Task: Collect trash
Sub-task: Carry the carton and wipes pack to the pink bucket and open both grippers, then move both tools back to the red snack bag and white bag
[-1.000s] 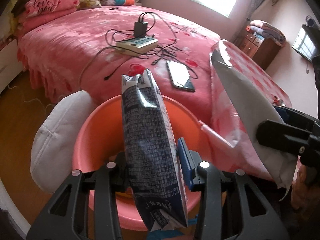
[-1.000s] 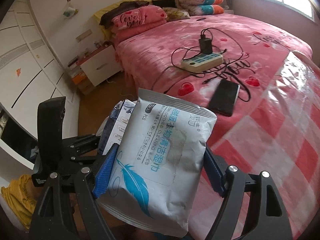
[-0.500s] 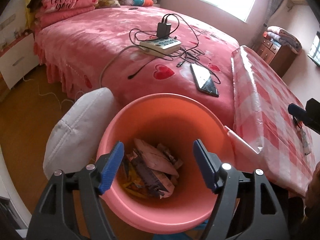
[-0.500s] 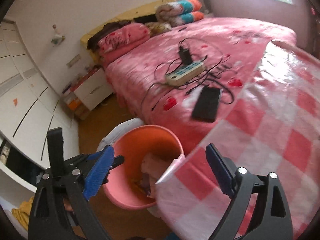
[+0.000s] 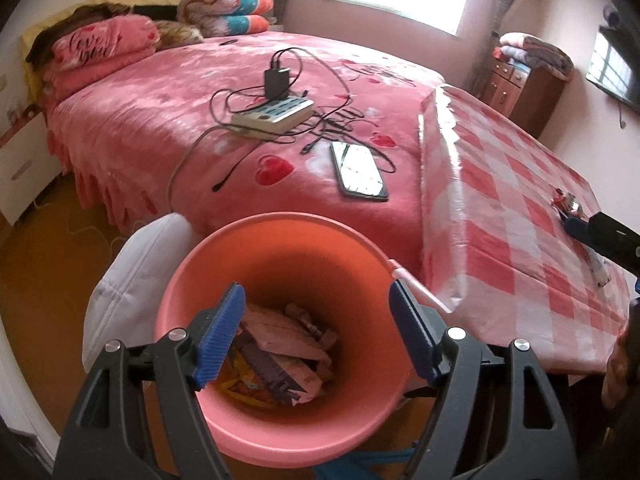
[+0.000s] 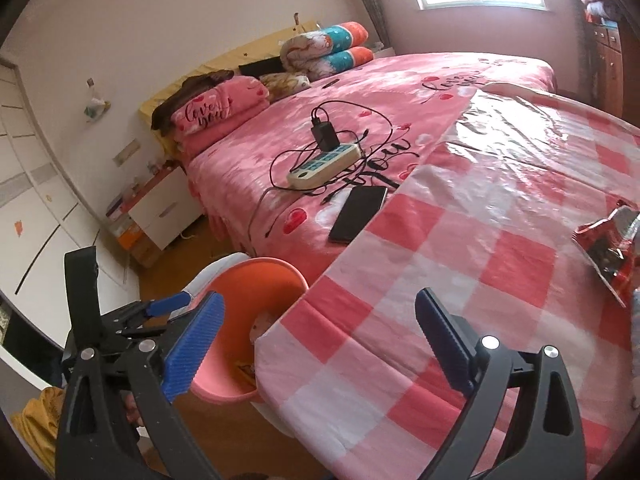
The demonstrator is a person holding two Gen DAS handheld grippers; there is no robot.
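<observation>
**Mia:** Why is the left gripper (image 5: 314, 334) right over the pink bucket (image 5: 256, 240)?

**Ben:** That is where the trash goes. Its blue fingers (image 5: 218, 334) have just been opening, and nothing is between them now. Below them sits a pile of wrappers (image 5: 280, 356) at the bottom of the bucket.

**Mia:** Why is the bucket on the floor there?

**Ben:** It stands just beside the bed (image 5: 160, 120) and close to the edge of the checked table (image 5: 500, 240). So trash picked off the table only has a short way to go.

**Mia:** What about the phone (image 5: 360, 172) and the power strip (image 5: 276, 114)?

**Ben:** They lie on the bed. They are likely not trash, so they should stay.

**Mia:** And the right gripper (image 6: 316, 344)?

**Ben:** It is over the near corner of the table, with its fingers spread wide. They have just been opening too, and they hold nothing.

**Mia:** Is any trash left?

**Ben:** Yes. A red and silver wrapper (image 6: 608, 248) lies on the table, far to the right. The right gripper is probably open so it can grab that one next.
</observation>
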